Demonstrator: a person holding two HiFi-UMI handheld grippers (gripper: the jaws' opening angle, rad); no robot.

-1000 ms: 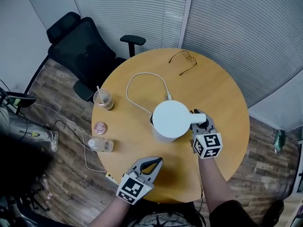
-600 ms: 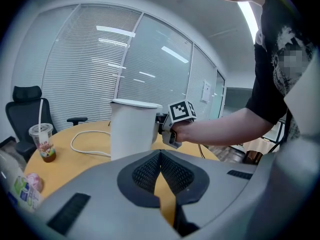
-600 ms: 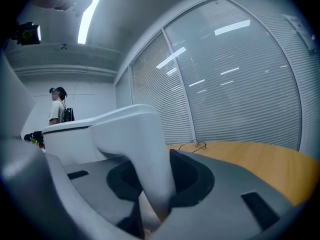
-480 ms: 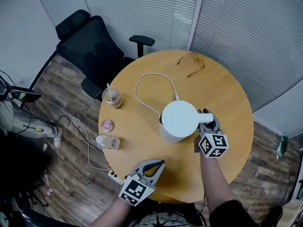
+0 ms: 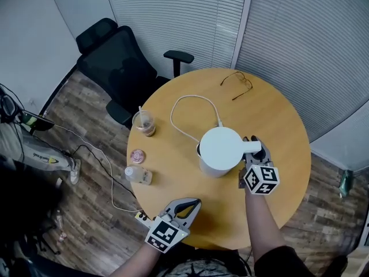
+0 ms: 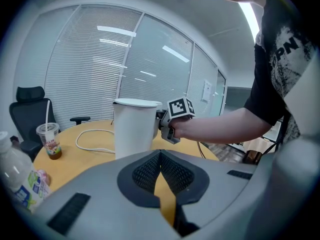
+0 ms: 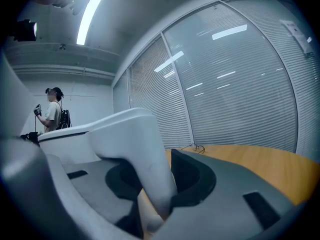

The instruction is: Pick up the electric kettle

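A round wooden table [image 5: 277, 131] stands in the middle of a small office. Behind it runs a curved wall of glass panels [image 5: 173, 16] covered with closed horizontal blinds, split by a pale upright post [image 5: 241, 22]. A black office chair [image 5: 115, 68] with armrests sits at the table's far left side, in front of a plain grey wall [image 5: 40, 45]. Dark wood-plank flooring [image 5: 95, 206] surrounds the table, with thin cables [image 5: 95, 154] trailing across it on the left. A long strip light [image 7: 91, 11] glows on the ceiling overhead
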